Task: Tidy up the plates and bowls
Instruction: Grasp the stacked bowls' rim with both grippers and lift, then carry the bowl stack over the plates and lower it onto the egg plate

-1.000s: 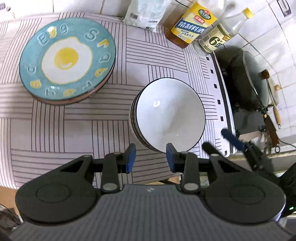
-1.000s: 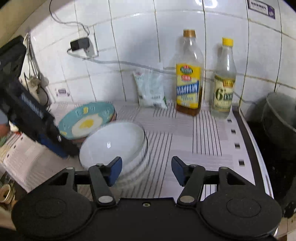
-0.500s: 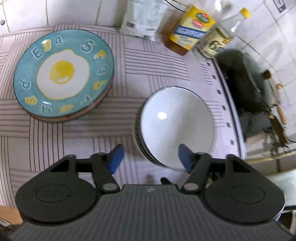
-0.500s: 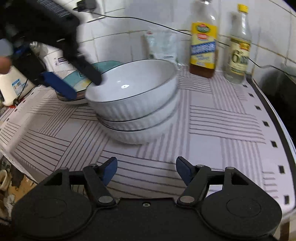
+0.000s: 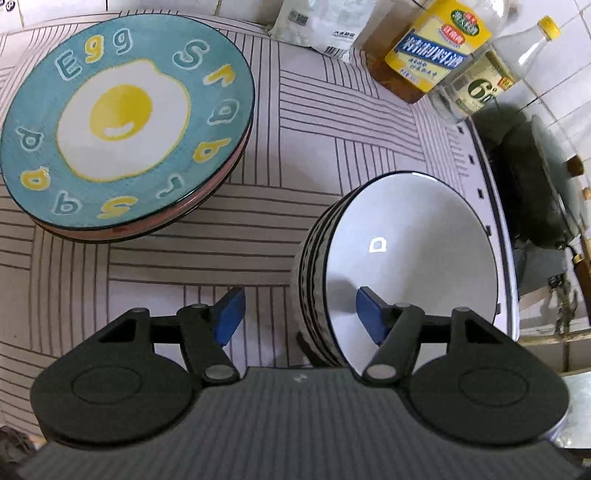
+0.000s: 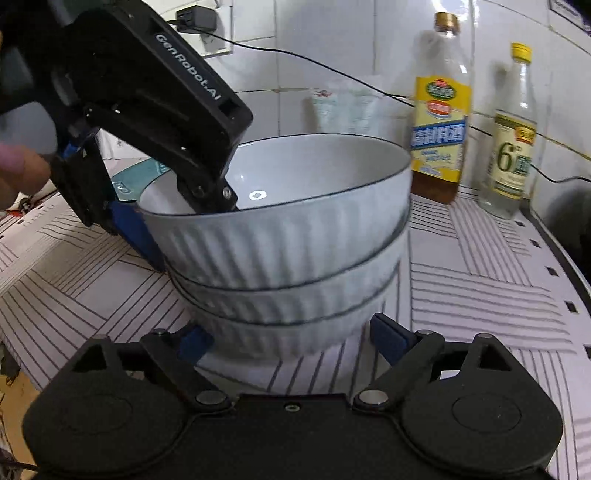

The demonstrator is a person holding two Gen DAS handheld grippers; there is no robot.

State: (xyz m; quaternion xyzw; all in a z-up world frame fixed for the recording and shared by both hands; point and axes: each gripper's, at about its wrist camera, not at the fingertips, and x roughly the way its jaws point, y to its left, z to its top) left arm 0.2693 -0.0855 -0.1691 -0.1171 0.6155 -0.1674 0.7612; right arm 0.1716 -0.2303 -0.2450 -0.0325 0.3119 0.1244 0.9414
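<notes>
A stack of three white ribbed bowls (image 5: 406, 254) (image 6: 295, 236) stands on the striped counter. My left gripper (image 5: 299, 317) is open and straddles the near rim of the top bowl, one finger inside and one outside; it also shows in the right wrist view (image 6: 173, 214). My right gripper (image 6: 288, 343) is open, low at the counter, its fingers on either side of the bottom bowl's base. A blue plate with a fried-egg print (image 5: 122, 122) tops a stack of plates at the left.
An oil bottle (image 6: 439, 110), a clear bottle (image 6: 513, 136) and a white bag (image 5: 325, 18) stand at the tiled back wall. A dark wok (image 5: 535, 181) sits on the stove to the right. The counter's edge is near me.
My left gripper opened wider and came down over the top bowl's rim. My right gripper dropped low and moved in close to the bowl stack's base.
</notes>
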